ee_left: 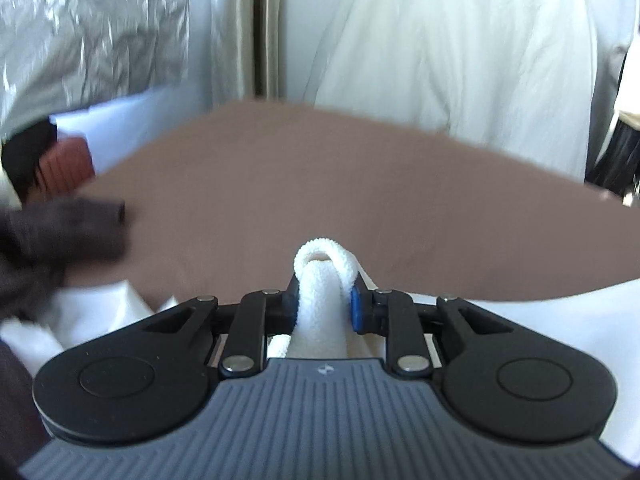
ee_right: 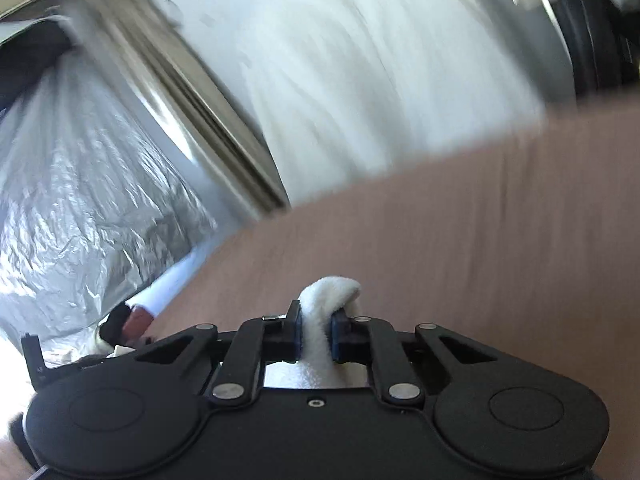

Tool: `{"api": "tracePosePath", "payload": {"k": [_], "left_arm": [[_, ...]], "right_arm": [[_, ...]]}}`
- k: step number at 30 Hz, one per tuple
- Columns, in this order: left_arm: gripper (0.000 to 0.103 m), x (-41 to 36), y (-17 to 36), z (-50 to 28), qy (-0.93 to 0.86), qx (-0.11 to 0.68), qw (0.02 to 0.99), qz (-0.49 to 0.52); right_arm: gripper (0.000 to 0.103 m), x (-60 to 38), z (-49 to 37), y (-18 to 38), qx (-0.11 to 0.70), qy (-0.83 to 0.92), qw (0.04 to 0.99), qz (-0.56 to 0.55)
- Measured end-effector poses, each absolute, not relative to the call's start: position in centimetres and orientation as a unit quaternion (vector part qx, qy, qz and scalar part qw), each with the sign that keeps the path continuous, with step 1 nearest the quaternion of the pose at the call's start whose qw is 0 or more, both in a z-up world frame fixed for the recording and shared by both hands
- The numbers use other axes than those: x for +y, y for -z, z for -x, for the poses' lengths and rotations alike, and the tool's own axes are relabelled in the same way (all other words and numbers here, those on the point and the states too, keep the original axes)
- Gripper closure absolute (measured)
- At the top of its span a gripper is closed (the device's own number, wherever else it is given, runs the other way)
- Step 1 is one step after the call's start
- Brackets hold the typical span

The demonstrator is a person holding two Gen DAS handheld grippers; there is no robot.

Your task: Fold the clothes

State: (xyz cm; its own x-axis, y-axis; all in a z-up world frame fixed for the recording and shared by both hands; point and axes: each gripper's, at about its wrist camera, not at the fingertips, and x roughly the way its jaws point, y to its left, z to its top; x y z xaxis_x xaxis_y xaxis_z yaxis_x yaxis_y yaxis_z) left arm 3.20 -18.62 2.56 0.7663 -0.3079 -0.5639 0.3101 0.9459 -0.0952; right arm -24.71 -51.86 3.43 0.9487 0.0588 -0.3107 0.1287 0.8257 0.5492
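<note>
White terry cloth [ee_left: 325, 300] is pinched between the blue-padded jaws of the left gripper [ee_left: 326, 306], a folded loop of it bulging out past the fingertips and the rest running back under the tool. The right gripper [ee_right: 316, 334] clamps the same kind of white cloth [ee_right: 326, 300], its jaws pressed in on a bunched ridge that pokes up just beyond them; whether both hold one garment the views do not show. Both pinches hang over a brown bedspread [ee_left: 320, 184], which fills the middle of each view. On the bedspread's near edge, left of the left gripper, more white fabric [ee_left: 92, 312] lies crumpled, and a blurred dark garment [ee_left: 56, 236] rests on it and on the brown surface. Farther along that left side, at the bedspread's far corner, sit a rust-coloured ribbed item [ee_left: 66, 168] and something black [ee_left: 28, 152] against a white sheet. Beyond the bedspread's far edge hang a crinkled silver foil-like sheet [ee_left: 88, 28], a pale curtain [ee_left: 236, 28] and a large white draped cloth [ee_left: 460, 48]. The right wrist view is tilted and smeared.
</note>
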Motion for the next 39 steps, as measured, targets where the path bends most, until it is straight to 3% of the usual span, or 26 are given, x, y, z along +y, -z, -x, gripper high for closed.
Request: {"api": "tracePosePath", "payload": {"k": [5,7,8,10,12,14,15,16,18,23,27,30,33,36,39], "left_arm": [[0.075,-19.8,-5.5,-8.0,0.188,0.242,0.950,0.056],[0.074,-21.5,-4.8,-10.3,0.118,0.244,0.963,0.003],[0.076,-22.2,-4.3,-11.4,0.075,0.248,0.965,-0.032],[0.076,-22.6,-3.5,-13.0,0.038,0.264,0.962,-0.058],[0.074,-21.0,-3.5,-12.9,0.077,0.288,0.955,0.009],[0.065,-19.6,-3.2,-11.6,0.110,0.302,0.945,0.060],[0.055,-18.9,-3.0,-10.7,0.125,0.308,0.940,0.080],[0.049,-18.4,-2.7,-9.8,0.137,0.314,0.936,0.086],[0.047,-18.0,-1.5,-7.9,0.150,0.331,0.930,0.058],[0.042,-18.5,4.9,-3.9,0.110,0.377,0.911,-0.125],[0.026,-16.7,6.4,-2.3,0.062,0.335,0.926,-0.160],[0.026,-15.5,5.1,-2.4,0.019,0.325,0.933,-0.150],[0.034,-14.0,5.1,-1.8,-0.085,0.321,0.926,-0.179],[0.038,-10.2,3.5,-1.1,-0.006,0.348,0.937,-0.024],[0.038,-9.6,0.9,2.1,0.073,0.303,0.949,0.048]], "right_arm": [[0.088,-53.3,25.9,-7.9,0.085,0.082,0.967,-0.225],[0.073,-54.4,25.9,-6.8,0.101,0.162,0.958,-0.215],[0.060,-54.9,25.8,-5.9,0.114,0.213,0.947,-0.210],[0.060,-55.8,26.2,-4.3,0.156,0.236,0.931,-0.229],[0.059,-56.2,26.7,-3.1,0.193,0.190,0.926,-0.263],[0.047,-55.5,27.2,-2.9,0.216,0.150,0.924,-0.276],[0.041,-55.1,27.3,-2.8,0.230,0.137,0.922,-0.279],[0.041,-54.5,27.2,-2.7,0.239,0.133,0.920,-0.279],[0.036,-53.0,26.8,-2.5,0.249,0.117,0.925,-0.264],[0.036,-49.4,24.7,0.3,0.349,0.122,0.915,-0.164],[0.037,-49.6,25.5,2.5,0.370,0.171,0.897,-0.171],[0.037,-50.4,27.0,2.5,0.363,0.214,0.881,-0.215],[0.037,-50.2,28.8,2.1,0.358,0.268,0.869,-0.212],[0.036,-49.7,31.4,1.6,0.337,0.302,0.861,-0.233],[0.036,-50.2,34.5,1.1,0.292,0.244,0.848,-0.370]]}}
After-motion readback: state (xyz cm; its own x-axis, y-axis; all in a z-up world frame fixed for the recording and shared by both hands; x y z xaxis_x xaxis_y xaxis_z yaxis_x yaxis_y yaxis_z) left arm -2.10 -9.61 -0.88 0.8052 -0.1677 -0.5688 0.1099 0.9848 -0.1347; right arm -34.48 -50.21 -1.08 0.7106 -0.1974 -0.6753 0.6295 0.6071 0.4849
